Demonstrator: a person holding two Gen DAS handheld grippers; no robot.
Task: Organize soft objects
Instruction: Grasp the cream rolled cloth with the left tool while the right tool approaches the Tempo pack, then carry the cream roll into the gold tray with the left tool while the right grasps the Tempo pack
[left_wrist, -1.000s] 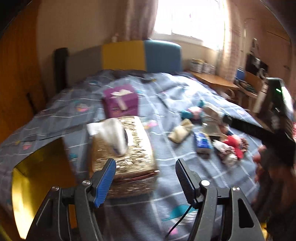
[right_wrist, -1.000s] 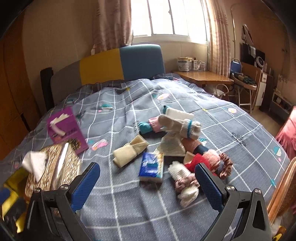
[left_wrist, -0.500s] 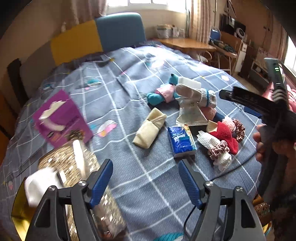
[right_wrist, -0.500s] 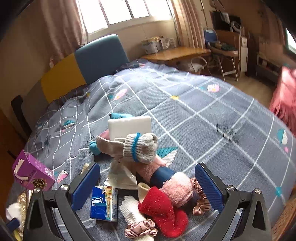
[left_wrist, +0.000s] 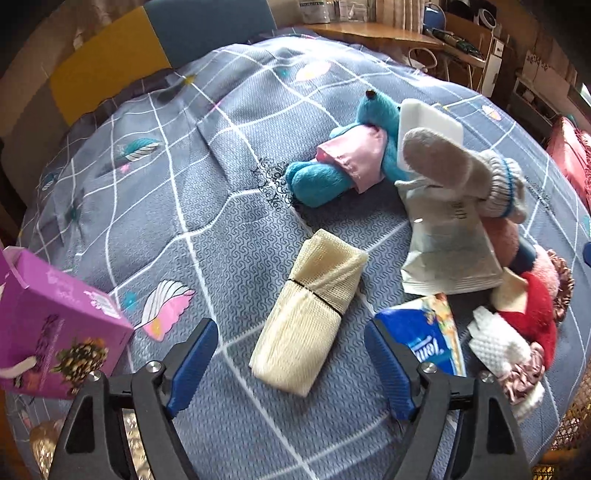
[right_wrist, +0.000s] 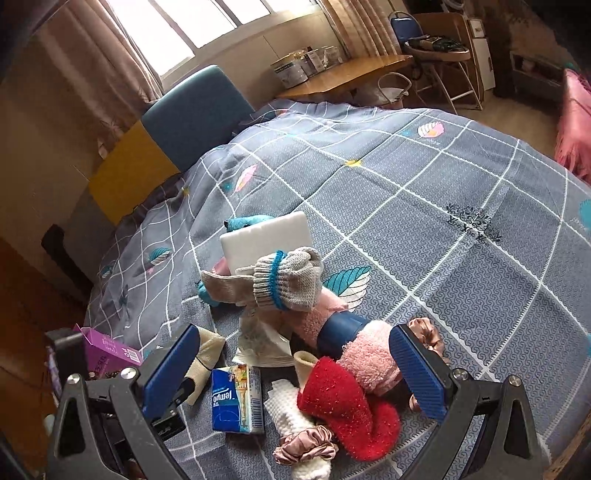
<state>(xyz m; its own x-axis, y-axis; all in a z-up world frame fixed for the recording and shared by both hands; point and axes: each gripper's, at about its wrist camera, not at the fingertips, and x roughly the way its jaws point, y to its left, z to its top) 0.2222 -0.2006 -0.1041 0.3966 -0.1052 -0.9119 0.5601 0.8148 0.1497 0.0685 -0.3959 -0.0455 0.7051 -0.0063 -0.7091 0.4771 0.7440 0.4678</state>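
Cream mesh-knit folded cloth bundle (left_wrist: 309, 314) lies on the grey checked bed cover (left_wrist: 221, 206) just ahead of the empty, wide-open left claw (left_wrist: 291, 363), long axis running away and slightly right; right claw (right_wrist: 295, 373), also open, hangs over the sock pile.

Daylight enters through the window (right_wrist: 177, 33), which is overexposed to plain white. The bedspread (left_wrist: 229, 206) is evenly and softly lit, with faint shadows under the objects. Both views show strong fisheye curvature and dark vignetted corners. The centre is sharp; the edges are slightly smeared.
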